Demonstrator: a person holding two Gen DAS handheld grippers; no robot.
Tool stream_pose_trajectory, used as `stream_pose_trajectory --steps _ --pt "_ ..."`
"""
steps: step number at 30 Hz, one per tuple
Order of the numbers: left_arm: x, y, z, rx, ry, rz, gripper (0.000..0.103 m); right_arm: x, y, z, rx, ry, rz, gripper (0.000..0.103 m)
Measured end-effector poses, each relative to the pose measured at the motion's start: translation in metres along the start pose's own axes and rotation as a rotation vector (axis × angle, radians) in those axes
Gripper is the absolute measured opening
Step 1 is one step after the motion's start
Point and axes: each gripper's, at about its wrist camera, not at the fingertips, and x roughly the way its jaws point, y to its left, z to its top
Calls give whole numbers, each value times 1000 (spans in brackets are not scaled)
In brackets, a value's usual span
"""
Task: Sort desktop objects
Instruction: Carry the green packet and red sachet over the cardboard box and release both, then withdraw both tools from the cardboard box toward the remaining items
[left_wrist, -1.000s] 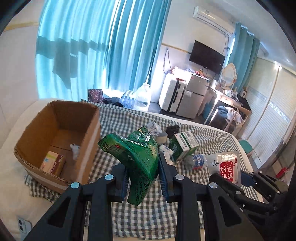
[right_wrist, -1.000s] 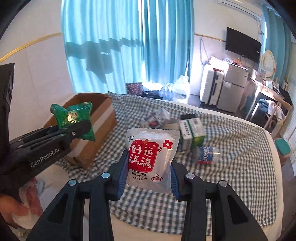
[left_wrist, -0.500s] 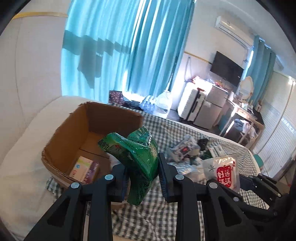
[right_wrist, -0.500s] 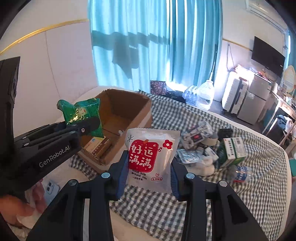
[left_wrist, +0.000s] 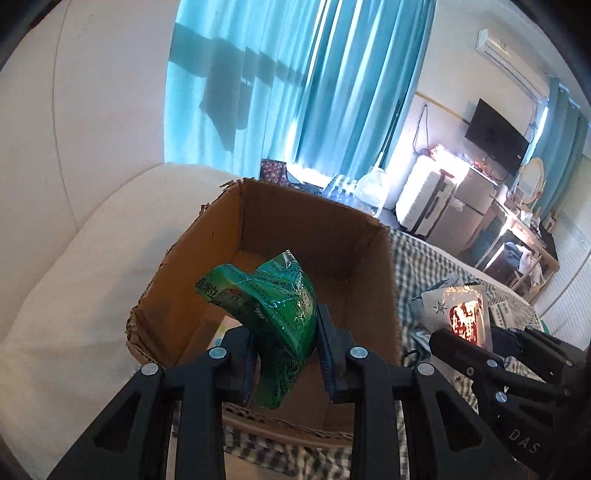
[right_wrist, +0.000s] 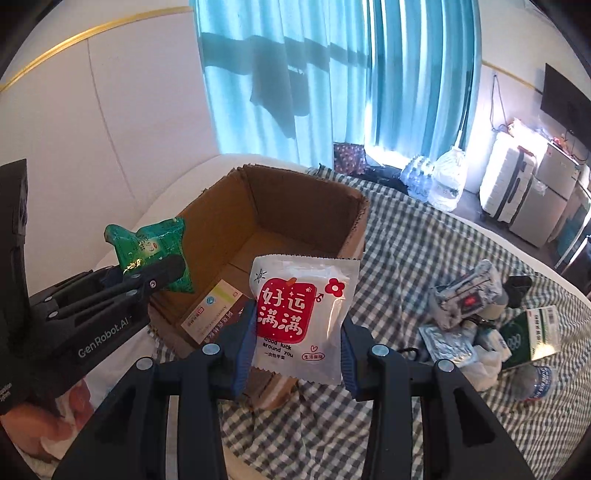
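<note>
My left gripper is shut on a crumpled green foil packet and holds it over the near edge of an open cardboard box. The packet also shows in the right wrist view. My right gripper is shut on a white pouch with a red label, held above the box's near right corner. The pouch also shows in the left wrist view. A flat medicine carton lies inside the box.
The box stands on a checked cloth over a white bed. Loose items lie on the cloth at right: a silver packet, a green and white carton, a small water bottle. A white wall and blue curtains stand behind.
Both grippers have swung left toward the cardboard box with their packets still held. The box now fills the middle of the left wrist view, and the green packet hangs over it.
</note>
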Motion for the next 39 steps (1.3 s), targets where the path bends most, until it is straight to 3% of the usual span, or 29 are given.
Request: stream_pose_trajectory --steps 8,11,12,13,14,15,20,26,34,39 --pt "29 16 -13 -26 72 30 32 35 1 10 30 14 36 42" --pt "27 18 -15 -54 78 61 69 39 -2 12 72 -2 68 44" --pt "25 17 -14 -63 67 65 79 40 -4 13 92 -8 84 54" --pt "22 17 -14 -65 58 78 83 38 -7 14 121 -24 93 73" --pt "21 17 -14 -62 55 98 89 36 -9 15 142 -43 89 84" --pt "19 17 -14 -57 54 125 91 32 -10 15 154 -63 82 91" --pt "11 21 -14 -71 72 158 91 11 -15 16 173 -121 75 91" --pt "-13 7 -21 -57 47 146 92 -24 -21 5 146 -147 28 91" --pt "-47 -65 -36 24 15 66 99 -79 -52 -32 107 -156 -79 91" --pt "-58 -123 -57 111 2 19 101 -112 -88 -62 149 -162 -156 94"
